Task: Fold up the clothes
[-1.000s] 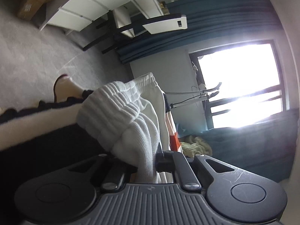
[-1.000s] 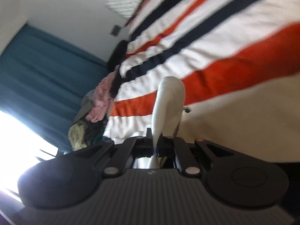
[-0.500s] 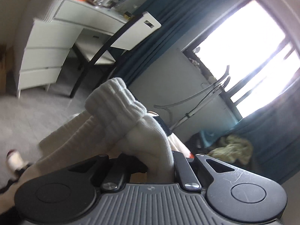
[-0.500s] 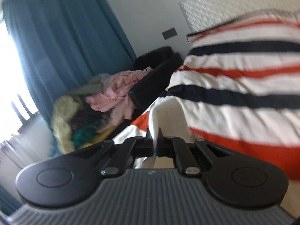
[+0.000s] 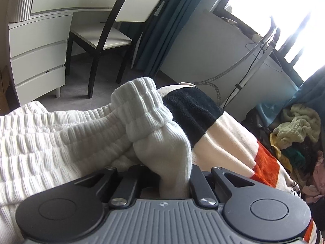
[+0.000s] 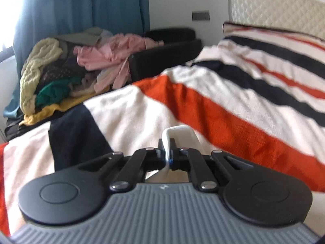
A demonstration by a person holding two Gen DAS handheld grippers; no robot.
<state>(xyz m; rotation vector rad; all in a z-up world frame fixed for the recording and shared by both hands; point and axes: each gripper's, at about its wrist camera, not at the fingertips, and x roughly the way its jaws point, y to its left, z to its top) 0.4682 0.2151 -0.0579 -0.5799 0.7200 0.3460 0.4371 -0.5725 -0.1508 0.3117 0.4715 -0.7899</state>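
A white ribbed knit garment [image 5: 142, 109] with an elastic waistband lies bunched over the striped blanket [image 5: 233, 140] on the bed. My left gripper [image 5: 170, 170] has a thick fold of it between its fingers, and its jaws are opening slightly while the cloth still fills the gap. In the right wrist view my right gripper [image 6: 169, 152] is shut on a thin white edge of the garment [image 6: 178, 131], held low over the orange, black and white blanket [image 6: 223, 93]. The rest of the garment is hidden there.
A white chair with a black frame [image 5: 105, 38] and a white drawer unit [image 5: 38, 46] stand on the grey floor beyond the bed. A heap of mixed clothes [image 6: 61, 71] fills a black armchair [image 6: 168, 55] by the blue curtain. A padded headboard [image 6: 274, 10] is at the far right.
Both grippers swung across the room and rolled upright, carrying the white garment down to the bed. The garment now rests on the blanket instead of hanging in the air.
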